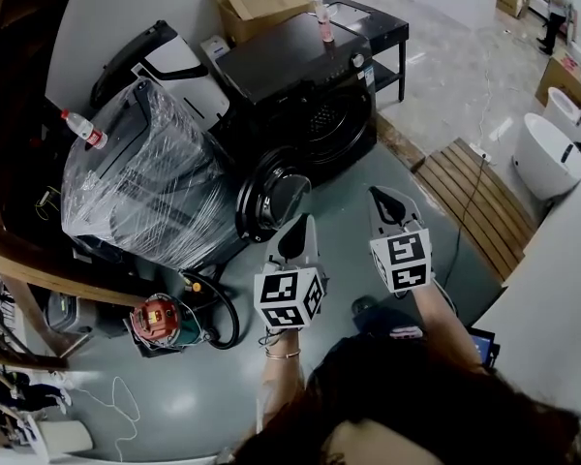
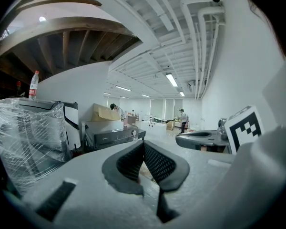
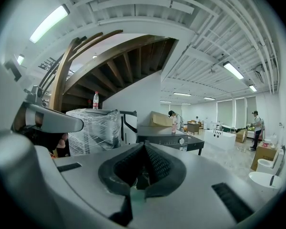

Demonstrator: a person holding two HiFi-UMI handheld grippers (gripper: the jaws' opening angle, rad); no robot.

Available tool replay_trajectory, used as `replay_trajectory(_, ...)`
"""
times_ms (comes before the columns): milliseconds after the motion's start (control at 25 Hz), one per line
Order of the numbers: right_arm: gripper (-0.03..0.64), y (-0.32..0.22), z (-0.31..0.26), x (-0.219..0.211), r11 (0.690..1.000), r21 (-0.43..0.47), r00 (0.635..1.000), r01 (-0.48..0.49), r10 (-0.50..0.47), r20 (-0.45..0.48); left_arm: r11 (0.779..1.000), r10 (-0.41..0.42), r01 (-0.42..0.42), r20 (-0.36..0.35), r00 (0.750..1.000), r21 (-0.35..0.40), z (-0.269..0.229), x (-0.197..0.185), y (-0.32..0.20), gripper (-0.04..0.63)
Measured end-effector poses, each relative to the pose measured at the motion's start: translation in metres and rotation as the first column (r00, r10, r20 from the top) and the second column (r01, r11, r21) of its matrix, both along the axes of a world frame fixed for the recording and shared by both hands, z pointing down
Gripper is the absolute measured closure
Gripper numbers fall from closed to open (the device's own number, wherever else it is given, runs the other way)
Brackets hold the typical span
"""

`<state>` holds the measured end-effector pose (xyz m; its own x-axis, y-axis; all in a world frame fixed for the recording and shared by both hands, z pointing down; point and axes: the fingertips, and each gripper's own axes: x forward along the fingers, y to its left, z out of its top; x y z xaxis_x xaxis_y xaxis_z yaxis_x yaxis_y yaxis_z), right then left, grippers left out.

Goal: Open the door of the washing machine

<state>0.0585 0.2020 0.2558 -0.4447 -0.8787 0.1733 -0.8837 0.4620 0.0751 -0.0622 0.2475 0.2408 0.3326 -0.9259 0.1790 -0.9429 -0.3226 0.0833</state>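
Observation:
The black washing machine (image 1: 300,76) stands ahead of me, and its round door (image 1: 274,199) hangs swung out to the left, with the perforated drum opening (image 1: 320,122) showing. My left gripper (image 1: 300,223) hovers just right of the door, apart from it, jaws shut and empty. My right gripper (image 1: 380,195) is held beside it, further right, also shut on nothing. In the left gripper view the pads (image 2: 155,161) meet at the tip, and the machine (image 2: 115,136) sits beyond. The right gripper view shows its fingertips (image 3: 157,163) together, with the machine (image 3: 164,135) ahead.
A plastic-wrapped appliance (image 1: 145,182) with a water bottle (image 1: 82,127) on top stands left of the door. A cardboard box (image 1: 261,3) and a pink bottle (image 1: 325,27) are behind. A wooden slat platform (image 1: 474,201) and white tub (image 1: 547,153) lie right; a red-topped device (image 1: 158,320) sits on the floor.

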Motion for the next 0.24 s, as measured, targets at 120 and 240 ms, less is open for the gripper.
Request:
replay_trajectory(120, 0.617, -0.0011, -0.0004, -0.0002, 1.000, -0.001, 1.000, -0.002, 0.002, 0.001, 1.000, 0.004, -0.004, -0.003, 1.000, -0.002, 0.0002, 0.0007, -0.0015, 0.583)
replay_trajectory(240, 0.618, -0.0025, 0.0024, -0.0005, 1.000, 0.004, 1.000, -0.001, 0.001, -0.005, 1.000, 0.008, -0.008, -0.009, 1.000, -0.006, 0.0010, 0.0005, -0.0020, 0.583)
